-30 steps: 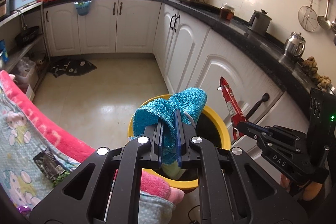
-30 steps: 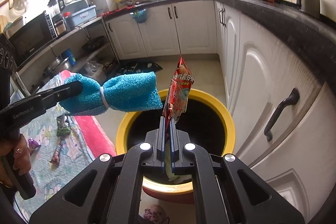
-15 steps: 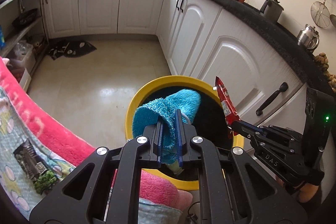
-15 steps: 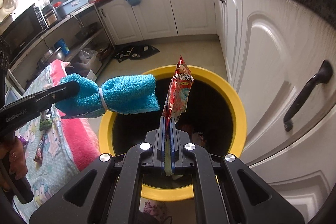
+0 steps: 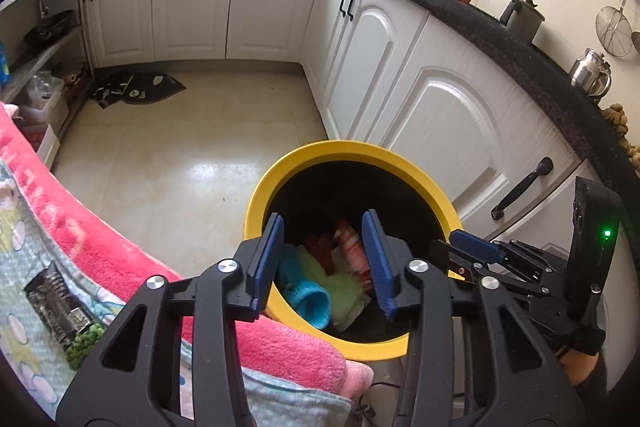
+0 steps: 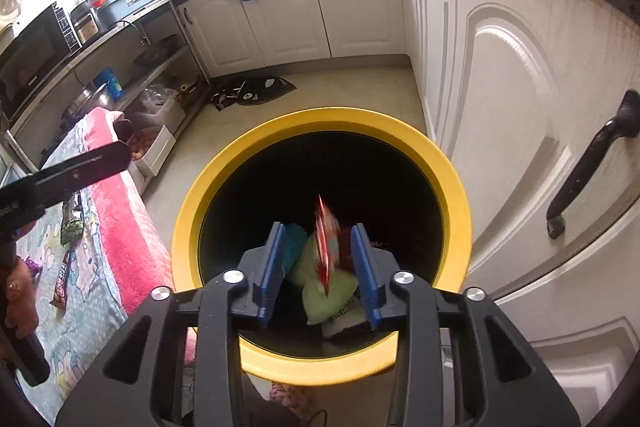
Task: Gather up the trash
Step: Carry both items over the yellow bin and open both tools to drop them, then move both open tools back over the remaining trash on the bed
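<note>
Both grippers angled down over yellow bin [image 6: 452, 203]; fingers just released, nothing between.

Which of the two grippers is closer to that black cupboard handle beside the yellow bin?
The right gripper. It sits between the round yellow bin and the black cupboard handle; the left gripper hangs over the bin's far side, by the pink blanket.

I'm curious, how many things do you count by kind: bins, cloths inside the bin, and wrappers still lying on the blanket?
Bin: 1
Cloths in it: 2, the blue cloth and the green cloth
Wrappers on the blanket: 3, the green wrapper, the red wrapper and the purple wrapper
Total: 6
</note>
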